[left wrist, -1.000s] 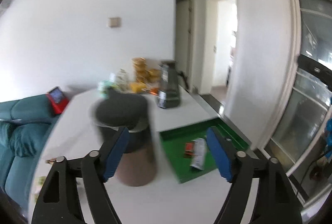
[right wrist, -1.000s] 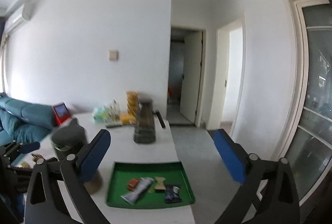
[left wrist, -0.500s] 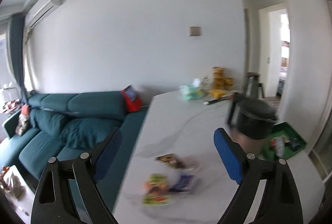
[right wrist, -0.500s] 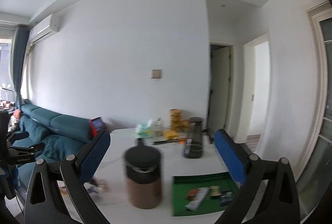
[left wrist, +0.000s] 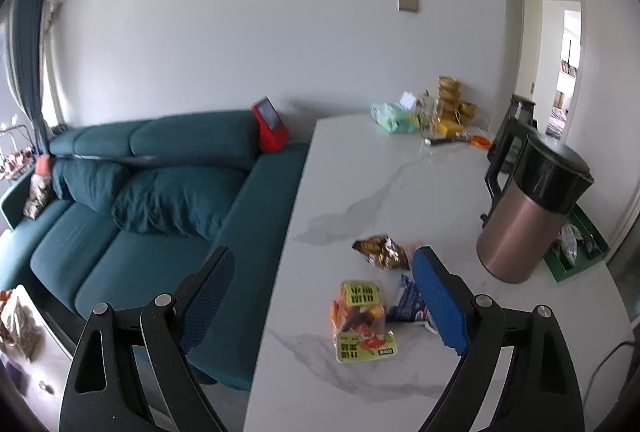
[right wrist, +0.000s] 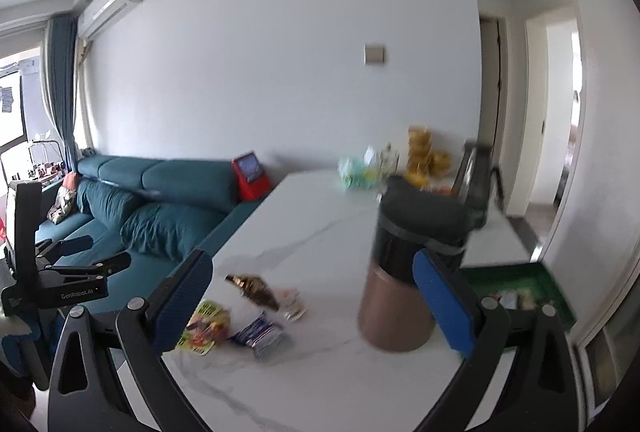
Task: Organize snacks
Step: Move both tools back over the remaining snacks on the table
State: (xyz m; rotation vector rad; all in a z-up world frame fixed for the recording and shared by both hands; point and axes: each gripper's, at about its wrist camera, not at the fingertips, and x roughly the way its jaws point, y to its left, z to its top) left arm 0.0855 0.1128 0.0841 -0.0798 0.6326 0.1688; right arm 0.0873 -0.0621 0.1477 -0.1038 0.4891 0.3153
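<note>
Several snack packets lie on the white marble table (left wrist: pixel 360 168): a yellow-green packet (left wrist: pixel 362 316), a blue-white packet (left wrist: pixel 406 302) and a brown foil packet (left wrist: pixel 380 252). They also show in the right wrist view as the yellow-green packet (right wrist: pixel 204 324), the blue-white packet (right wrist: pixel 260 336) and the brown packet (right wrist: pixel 254 290). A green tray (left wrist: pixel 578 252) with several snacks sits behind the kettle, also seen in the right wrist view (right wrist: pixel 516 280). My left gripper (left wrist: pixel 320 300) is open and empty above the packets. My right gripper (right wrist: pixel 312 306) is open and empty.
A copper kettle with a black lid (left wrist: pixel 528 212) stands between packets and tray. A dark jug (left wrist: pixel 516 124), tissues and yellow containers (left wrist: pixel 452 104) sit at the table's far end. A teal sofa (left wrist: pixel 140 192) runs along the left edge. A doorway (right wrist: pixel 560 112) lies at the right.
Both grippers have swung left, from facing the green tray and kettle to facing the loose packets and the sofa. The left gripper has come lower, closer to the packets.
</note>
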